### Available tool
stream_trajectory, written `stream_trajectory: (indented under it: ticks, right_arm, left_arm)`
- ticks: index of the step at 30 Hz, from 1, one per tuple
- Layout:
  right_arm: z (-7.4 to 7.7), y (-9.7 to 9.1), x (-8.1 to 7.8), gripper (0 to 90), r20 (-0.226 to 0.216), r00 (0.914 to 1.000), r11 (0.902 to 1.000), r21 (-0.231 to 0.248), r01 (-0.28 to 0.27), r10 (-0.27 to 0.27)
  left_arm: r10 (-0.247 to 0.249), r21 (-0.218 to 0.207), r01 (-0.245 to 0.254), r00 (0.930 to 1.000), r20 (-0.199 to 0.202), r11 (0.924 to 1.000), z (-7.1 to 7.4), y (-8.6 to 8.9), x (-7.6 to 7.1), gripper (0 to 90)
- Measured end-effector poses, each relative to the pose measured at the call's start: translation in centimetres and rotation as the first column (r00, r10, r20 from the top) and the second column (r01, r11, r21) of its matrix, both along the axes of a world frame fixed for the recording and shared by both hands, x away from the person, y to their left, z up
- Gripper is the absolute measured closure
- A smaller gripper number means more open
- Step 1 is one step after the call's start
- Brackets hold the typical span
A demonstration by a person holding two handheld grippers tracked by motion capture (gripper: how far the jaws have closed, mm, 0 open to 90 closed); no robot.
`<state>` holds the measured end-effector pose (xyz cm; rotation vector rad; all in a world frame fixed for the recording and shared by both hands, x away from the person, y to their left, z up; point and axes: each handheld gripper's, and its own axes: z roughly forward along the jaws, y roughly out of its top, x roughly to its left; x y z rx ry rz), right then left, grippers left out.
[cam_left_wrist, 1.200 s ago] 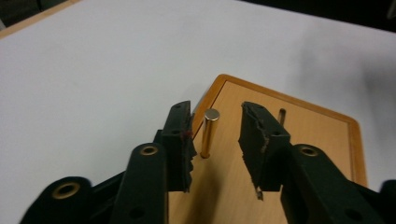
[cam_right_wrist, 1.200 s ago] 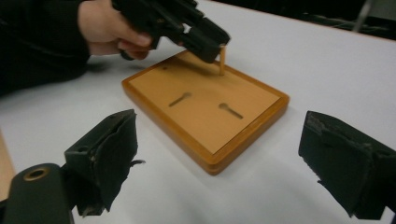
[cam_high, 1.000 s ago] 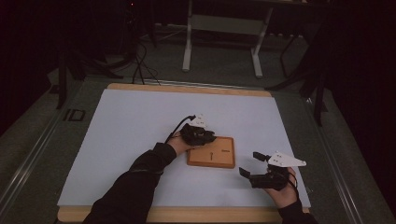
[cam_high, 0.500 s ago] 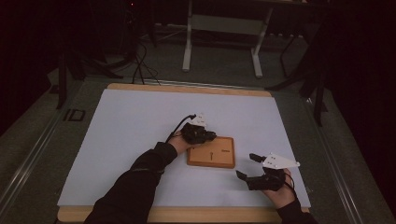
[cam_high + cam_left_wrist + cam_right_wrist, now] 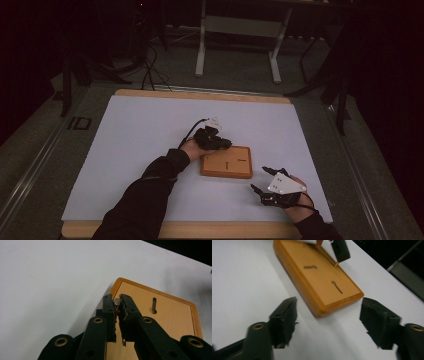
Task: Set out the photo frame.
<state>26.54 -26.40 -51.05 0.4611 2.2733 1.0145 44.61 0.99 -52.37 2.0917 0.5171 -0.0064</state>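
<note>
A flat wooden board (image 5: pixel 227 162) lies on the white table sheet. My left gripper (image 5: pixel 224 144) rests at the board's far left corner, and in the left gripper view its jaws (image 5: pixel 117 303) are shut on a small round-headed pin (image 5: pixel 116 301). The pin's tip (image 5: pixel 336 264) touches the board top. Two thin dark marks, pins or slots (image 5: pixel 337 287), sit in the board (image 5: pixel 322 277). My right gripper (image 5: pixel 260 180) hovers off the board's near right corner. Its jaws (image 5: pixel 328 308) are open and have just been closing, with nothing between them.
The white sheet (image 5: pixel 140 145) covers a wooden table with its edge (image 5: pixel 190 230) toward the person. A metal stand (image 5: pixel 237 30) and cables are on the floor behind the table. A sleeved left forearm (image 5: pixel 150 185) crosses the near middle.
My right gripper has drifted slightly left toward the near edge and its jaws stand narrower. The left gripper has stayed at the board's corner.
</note>
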Motion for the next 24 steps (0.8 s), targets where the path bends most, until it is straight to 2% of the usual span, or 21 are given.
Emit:
stream_trajectory:
  ticks: [2,4,6,8,12,14,17,18,21,24]
  right_arm:
    - [-0.5,0.5,0.1,31.7,0.021,0.9995,0.9976,-0.066,-0.021,0.022]
    - [-0.9,0.9,0.1,34.3,0.067,0.9969,0.9888,-0.146,-0.032,0.042]
    - [-1.3,1.3,0.1,34.9,0.107,0.9923,0.9765,-0.212,-0.039,0.063]
    - [-1.6,1.6,0.1,35.6,0.159,0.9831,0.9628,-0.266,-0.045,0.09]
    - [-2.2,2.1,0.2,39.9,0.222,0.9661,0.9358,-0.349,-0.047,0.131]
    - [-2.6,2.3,0.3,40.3,0.248,0.9563,0.9146,-0.402,-0.044,0.155]
    - [-3.1,2.7,0.5,43.8,0.269,0.9472,0.893,-0.449,-0.036,0.174]
    - [-3.2,2.8,0.6,44.3,0.266,0.9473,0.8868,-0.461,-0.038,0.179]
    - [-3.6,3.1,0.8,45.4,0.281,0.9413,0.8736,-0.486,-0.029,0.187]
    - [-3.8,3.4,1.0,47.3,0.297,0.9347,0.8689,-0.494,-0.025,0.195]
  left_arm:
    - [-0.003,-0.003,0.003,0.9999,-0.012,1.0,0.0,0.0,0.2,83.9]
    - [-0.006,-0.004,0.006,0.9997,-0.022,1.0,0.0,0.0,0.4,83.9]
    - [-0.009,-0.005,0.009,0.9995,-0.029,0.9999,0.1,0.0,0.5,83.9]
    - [-0.005,-0.006,0.005,0.9993,-0.038,1.0,0.1,0.0,0.5,84.0]
    - [-0.006,-0.009,0.006,0.9991,-0.041,0.9999,0.1,0.0,0.6,84.0]
    - [-0.007,-0.009,0.006,0.9989,-0.046,0.9999,0.1,0.1,0.7,84.0]
    - [-0.005,-0.009,0.005,0.9988,-0.049,0.9999,0.1,0.0,0.7,83.9]
    - [-0.005,-0.005,0.005,0.9987,-0.05,1.0,0.1,0.0,0.7,84.0]
    - [-0.005,-0.006,0.005,0.9987,-0.05,1.0,0.1,0.0,0.7,83.9]
    - [-0.005,-0.005,0.005,0.9986,-0.052,1.0,0.1,0.0,0.7,84.0]
